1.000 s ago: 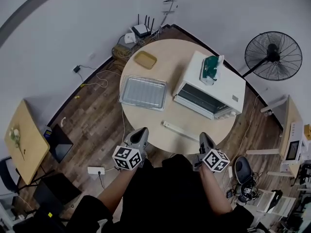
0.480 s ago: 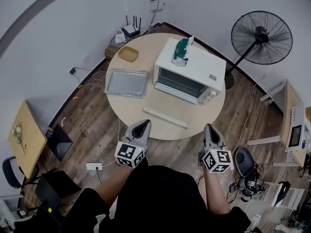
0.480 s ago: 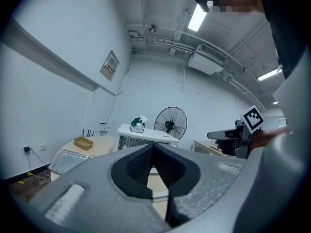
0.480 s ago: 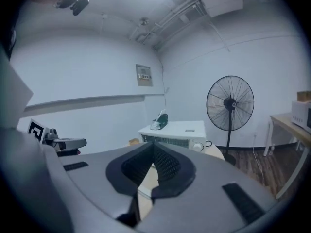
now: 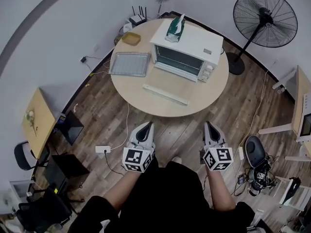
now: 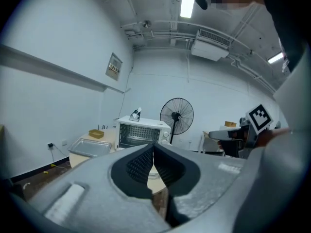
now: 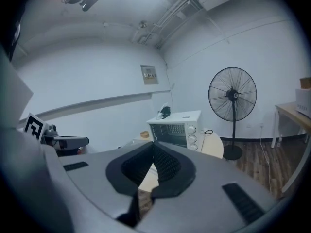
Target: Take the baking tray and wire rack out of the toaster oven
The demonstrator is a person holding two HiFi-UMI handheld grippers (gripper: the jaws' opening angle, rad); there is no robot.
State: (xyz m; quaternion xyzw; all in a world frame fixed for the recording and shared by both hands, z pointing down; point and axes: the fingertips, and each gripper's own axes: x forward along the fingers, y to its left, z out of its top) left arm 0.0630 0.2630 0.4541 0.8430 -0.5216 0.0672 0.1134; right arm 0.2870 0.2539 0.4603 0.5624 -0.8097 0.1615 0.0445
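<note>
So compared with a second ago, the person has backed off. Back then both grippers hung right at the near edge of the table; now they're over the wooden floor (image 5: 177, 132), well apart from it. The stuff on the table sits in the same layout as before.

The left gripper (image 5: 146, 128) and right gripper (image 5: 210, 127) are side by side, both pointing at the table. Each is clenched tight, pads together, with nothing between them.

Farther out is the round table (image 5: 206, 92). A long pale strip (image 5: 165, 94) lies near its near edge. Past that, the baking tray (image 5: 129, 64) lies flat on the left side, out of the toaster oven (image 5: 187, 50) and just beside it. There might be a fine grid on the tray, but the wire rack can't be picked out for sure. A small yellow dish (image 5: 131, 38) sits at the far left; what's in it can't be made out. A green iron (image 5: 175, 27) stands on top of the oven.

A wall sign (image 6: 114, 67) is too small to read.
</note>
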